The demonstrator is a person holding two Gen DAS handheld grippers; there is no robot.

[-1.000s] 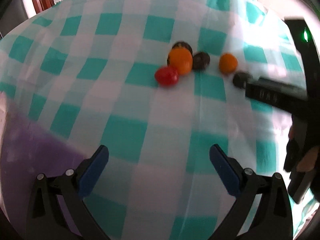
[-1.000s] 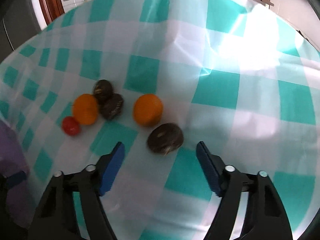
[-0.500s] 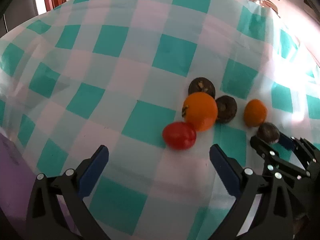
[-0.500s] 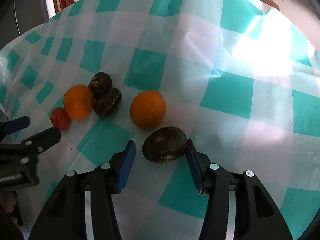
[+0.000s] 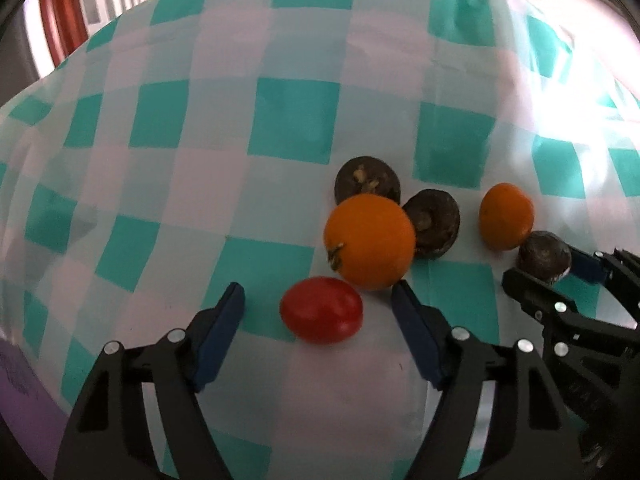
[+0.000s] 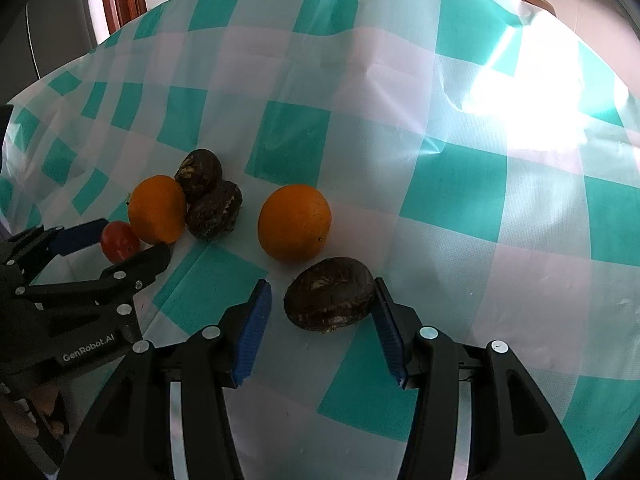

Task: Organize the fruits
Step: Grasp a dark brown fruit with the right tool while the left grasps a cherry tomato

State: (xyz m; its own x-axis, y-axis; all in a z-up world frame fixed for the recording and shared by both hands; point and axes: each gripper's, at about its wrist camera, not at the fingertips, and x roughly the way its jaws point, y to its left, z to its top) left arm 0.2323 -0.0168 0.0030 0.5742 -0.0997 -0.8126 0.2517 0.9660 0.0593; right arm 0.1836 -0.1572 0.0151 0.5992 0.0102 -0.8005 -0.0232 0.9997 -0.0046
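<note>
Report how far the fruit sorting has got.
Nothing looks sorted yet: all six fruits lie loose on the checked cloth. In hand: the left claw is closing around the red tomato, pads not yet touching; the right claw brackets a dark brown fruit, one pad against it. Left: two oranges and two more dark fruits.

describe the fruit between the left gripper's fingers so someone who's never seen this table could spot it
On the teal-and-white checked tablecloth lies a small cluster of fruit. At its near left end, touching the larger orange, is the red tomato, between the closing jaws of the left gripper, which do not touch it yet. It is the only red, glossy piece; its neighbours are orange or dark brown and rough.
</note>
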